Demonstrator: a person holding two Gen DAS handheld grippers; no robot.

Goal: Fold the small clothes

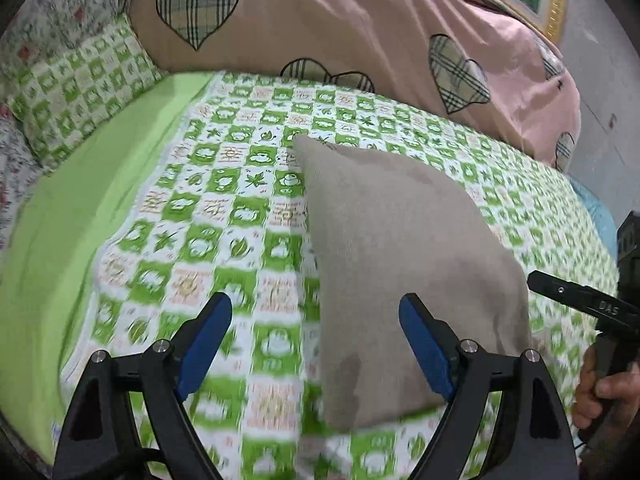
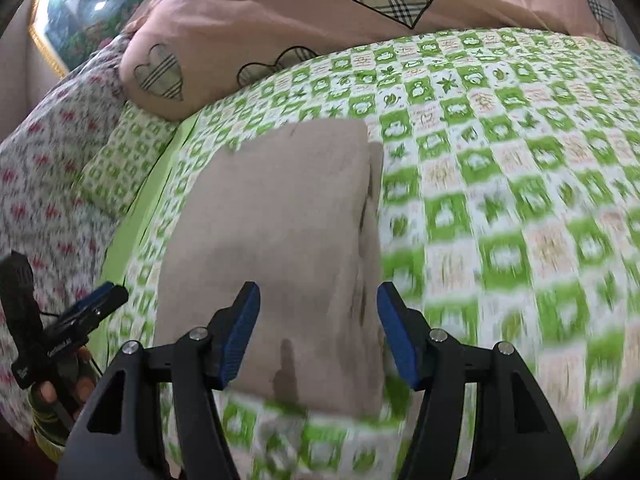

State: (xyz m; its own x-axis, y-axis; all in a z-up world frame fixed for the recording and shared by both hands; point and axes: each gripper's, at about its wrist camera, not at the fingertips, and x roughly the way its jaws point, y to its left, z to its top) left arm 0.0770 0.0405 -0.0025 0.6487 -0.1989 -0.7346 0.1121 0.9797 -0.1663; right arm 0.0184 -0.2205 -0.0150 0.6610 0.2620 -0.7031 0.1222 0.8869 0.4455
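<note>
A small grey-beige garment lies folded into a rough rectangle on the green-and-white checked bedsheet. It also shows in the right wrist view, with layered edges along its right side. My left gripper is open and empty, above the sheet at the garment's left edge. My right gripper is open and empty, over the garment's near end. The right gripper shows at the right edge of the left wrist view. The left gripper shows at the left edge of the right wrist view.
A pink quilt with plaid hearts is piled at the back of the bed. A checked pillow and a floral pillow lie at the left. A plain green sheet strip runs along the left. A framed picture hangs behind.
</note>
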